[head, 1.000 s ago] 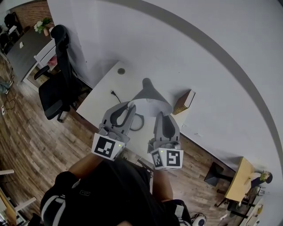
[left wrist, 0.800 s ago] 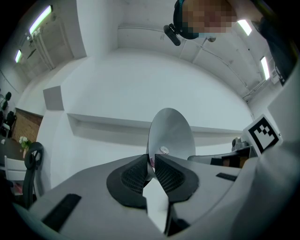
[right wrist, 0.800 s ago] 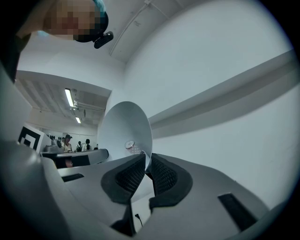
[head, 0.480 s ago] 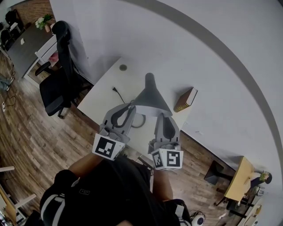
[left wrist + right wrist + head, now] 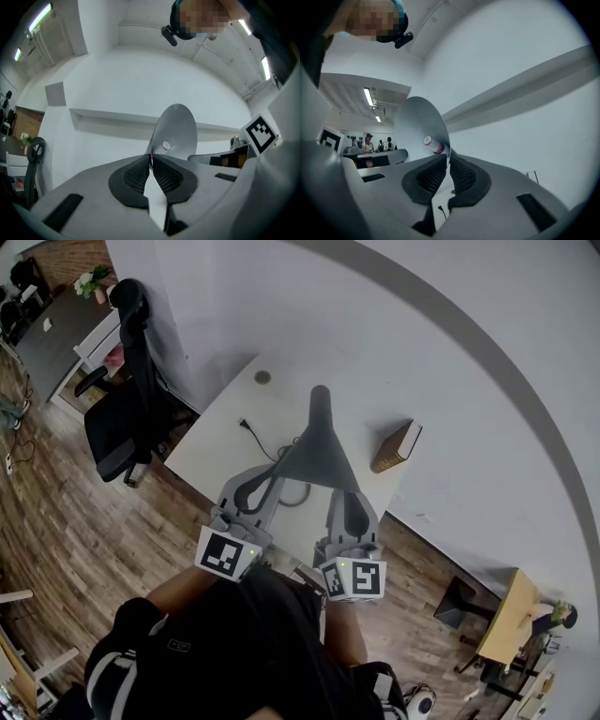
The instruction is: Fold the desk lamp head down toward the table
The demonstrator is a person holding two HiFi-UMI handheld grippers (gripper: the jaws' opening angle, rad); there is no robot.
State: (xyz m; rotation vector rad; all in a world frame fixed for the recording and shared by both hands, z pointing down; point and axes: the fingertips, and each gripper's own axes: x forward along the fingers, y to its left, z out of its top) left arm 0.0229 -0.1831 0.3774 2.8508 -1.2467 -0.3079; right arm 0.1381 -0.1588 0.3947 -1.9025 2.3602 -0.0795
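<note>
The grey cone-shaped lamp shade [image 5: 317, 451] stands over the white table [image 5: 211, 451], its narrow neck pointing away from me. My left gripper [image 5: 280, 472] grips the shade's near left rim and my right gripper [image 5: 342, 493] its near right rim. In the left gripper view the thin rim is pinched between the pads at the jaw tips [image 5: 151, 157], with the shade's pale inside [image 5: 177, 126] and the bulb [image 5: 166, 146] behind. The right gripper view shows the same pinch [image 5: 449, 157] under the shade [image 5: 417, 123] and bulb [image 5: 431, 143]. Both pairs of jaws have just been closing onto the rim.
A brown book [image 5: 396, 446] lies at the table's right end by the wall. A black cable with a plug [image 5: 246, 426] runs across the tabletop, and a round hole [image 5: 262, 377] sits at the far end. A black office chair [image 5: 122, 413] stands left of the table.
The lamp head has tipped downward: its pale open inside, which faced me before, is now hidden and only the grey outer cone shows. Both grippers have sunk a little with it.
</note>
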